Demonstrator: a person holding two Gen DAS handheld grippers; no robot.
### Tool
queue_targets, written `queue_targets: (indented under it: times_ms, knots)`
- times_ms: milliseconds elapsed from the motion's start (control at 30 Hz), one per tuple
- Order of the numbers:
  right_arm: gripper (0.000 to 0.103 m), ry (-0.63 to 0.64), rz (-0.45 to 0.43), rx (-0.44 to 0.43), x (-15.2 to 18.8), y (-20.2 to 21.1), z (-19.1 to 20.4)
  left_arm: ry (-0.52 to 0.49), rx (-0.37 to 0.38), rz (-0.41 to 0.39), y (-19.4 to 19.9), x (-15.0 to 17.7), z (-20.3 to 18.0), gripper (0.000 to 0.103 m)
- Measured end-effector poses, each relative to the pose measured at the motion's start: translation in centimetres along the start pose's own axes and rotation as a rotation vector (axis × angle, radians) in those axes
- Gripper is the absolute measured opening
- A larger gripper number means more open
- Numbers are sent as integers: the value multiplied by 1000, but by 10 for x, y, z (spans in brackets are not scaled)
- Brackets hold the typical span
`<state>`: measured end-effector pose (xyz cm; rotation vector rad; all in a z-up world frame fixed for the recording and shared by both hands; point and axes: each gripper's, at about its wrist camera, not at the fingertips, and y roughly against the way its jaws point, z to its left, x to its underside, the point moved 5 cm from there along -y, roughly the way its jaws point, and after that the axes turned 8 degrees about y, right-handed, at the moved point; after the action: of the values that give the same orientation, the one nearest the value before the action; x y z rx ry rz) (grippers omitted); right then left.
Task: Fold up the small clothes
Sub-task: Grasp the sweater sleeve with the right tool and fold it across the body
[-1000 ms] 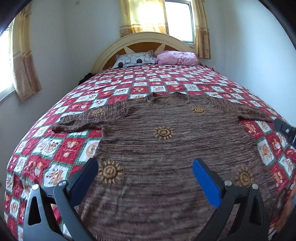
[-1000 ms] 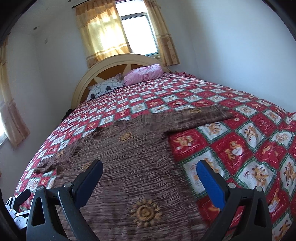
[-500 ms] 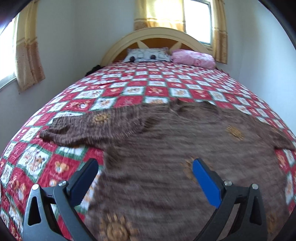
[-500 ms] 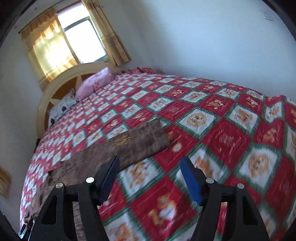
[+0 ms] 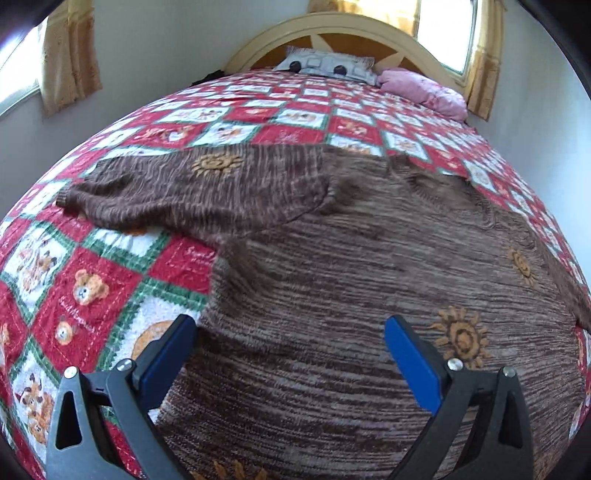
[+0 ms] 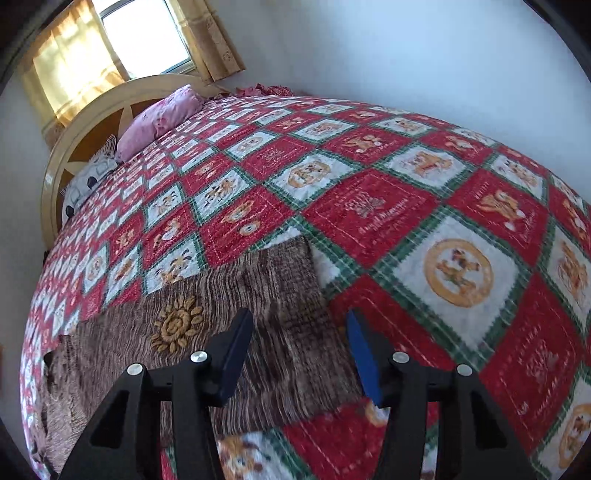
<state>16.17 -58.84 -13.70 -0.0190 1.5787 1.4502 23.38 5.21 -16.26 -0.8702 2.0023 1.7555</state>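
Note:
A brown knitted sweater [image 5: 351, 266] with orange sun motifs lies flat on the bed, front side spread out. Its left sleeve [image 5: 192, 192] stretches out to the left over the quilt. My left gripper [image 5: 290, 345] is open and empty, low over the sweater's left side near the armpit. In the right wrist view the right sleeve [image 6: 258, 295] lies across the quilt, its cuff end [image 6: 291, 251] pointing away. My right gripper [image 6: 299, 343] is open, narrower than before, straddling the sleeve just above it.
The bed carries a red, white and green checked quilt [image 6: 406, 206]. A pink pillow [image 5: 424, 92] and a patterned pillow [image 5: 325, 66] lie by the cream headboard [image 5: 351, 26]. White walls stand close on the right [image 6: 406, 48]. Curtained windows are behind the headboard and to the left.
Both grippers moved forward and down toward the sweater. The left one shifted toward the left sleeve and armpit. The right one swung to the right sleeve and its jaws narrowed.

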Motion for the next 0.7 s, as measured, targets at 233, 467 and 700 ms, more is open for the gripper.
queue_targets:
  times_ms: [233,467,700]
  knots:
    - [40,88,41,66,-1,-15,8,-22,-25,0,0,3,-3,103]
    - [8,128,66,35,-4,-12,9,-21,-22,1,-3,1,-3,103]
    - [7,144,-5,-34,-17,38,57,-4,0,-1,-3,1,0,103]
